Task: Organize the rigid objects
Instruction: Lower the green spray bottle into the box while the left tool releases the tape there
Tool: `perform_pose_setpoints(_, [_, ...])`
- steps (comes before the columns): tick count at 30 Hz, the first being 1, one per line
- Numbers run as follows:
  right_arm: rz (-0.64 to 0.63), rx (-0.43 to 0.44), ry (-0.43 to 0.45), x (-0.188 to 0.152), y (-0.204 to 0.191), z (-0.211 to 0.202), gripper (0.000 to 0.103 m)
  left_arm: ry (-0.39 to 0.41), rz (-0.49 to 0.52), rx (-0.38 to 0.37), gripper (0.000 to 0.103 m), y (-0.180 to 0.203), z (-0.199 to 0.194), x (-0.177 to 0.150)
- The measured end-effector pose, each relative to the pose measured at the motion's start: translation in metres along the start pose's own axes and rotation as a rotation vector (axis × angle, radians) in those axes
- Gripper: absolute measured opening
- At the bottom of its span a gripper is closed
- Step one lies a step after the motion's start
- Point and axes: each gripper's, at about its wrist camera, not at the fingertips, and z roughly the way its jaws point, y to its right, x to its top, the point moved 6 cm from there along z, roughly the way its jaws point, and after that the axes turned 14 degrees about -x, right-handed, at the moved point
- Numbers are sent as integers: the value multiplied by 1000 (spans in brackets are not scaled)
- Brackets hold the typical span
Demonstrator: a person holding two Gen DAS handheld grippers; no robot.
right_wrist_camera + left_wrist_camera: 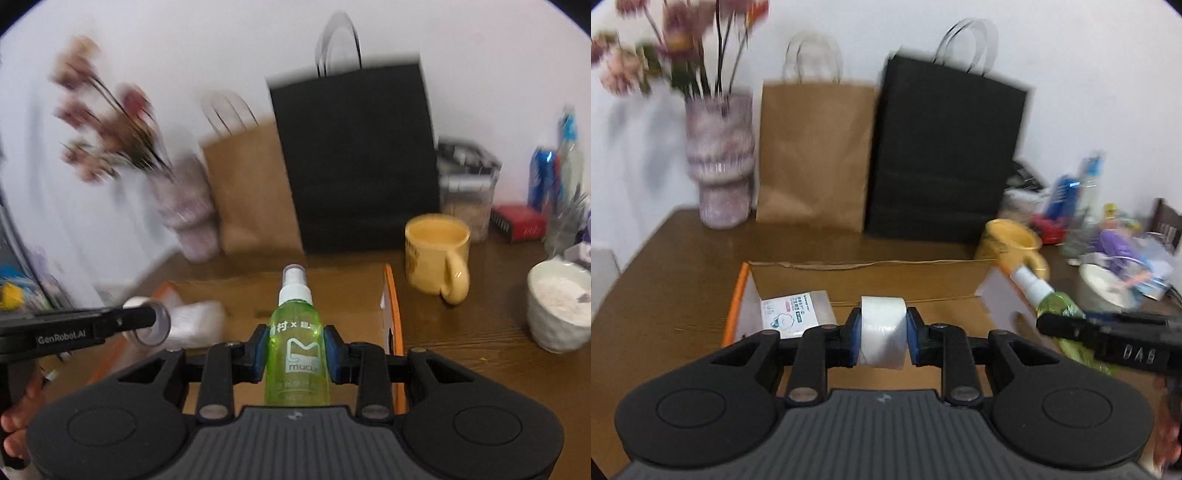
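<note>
A vase of flowers point(718, 162) stands at the bench's point(665, 280) far left, beside a brown bag point(816, 155) and a black bag point(945, 155); above the cardboard box point(871, 280), the left gripper point(882, 332) clamps a white tape roll point(882, 332); the right gripper point(295, 354) grips a green spray bottle point(297, 347); a yellow mug point(436, 254) sits right.

Two close wrist views, shared table point(683, 258)
</note>
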Motion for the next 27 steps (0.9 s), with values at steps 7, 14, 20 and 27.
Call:
perform_pose_setpoints(7, [-175,-227,-116,2,-15,92,31,-133,18,145,24,-35,99,7])
perform_pose_setpoints(14, [-283,-263,-152,-3,-23,112,31,-128,25,121,31,-34,109,10])
perform_pose_setpoints(20, [-219,-217,-102,11,-16,71,32,-89,51,96,43,-20,59,15])
perform_pose_setpoints(27, [-185,-132,37,11,-3,-39,55,4,104,143,66,-4,-46,12])
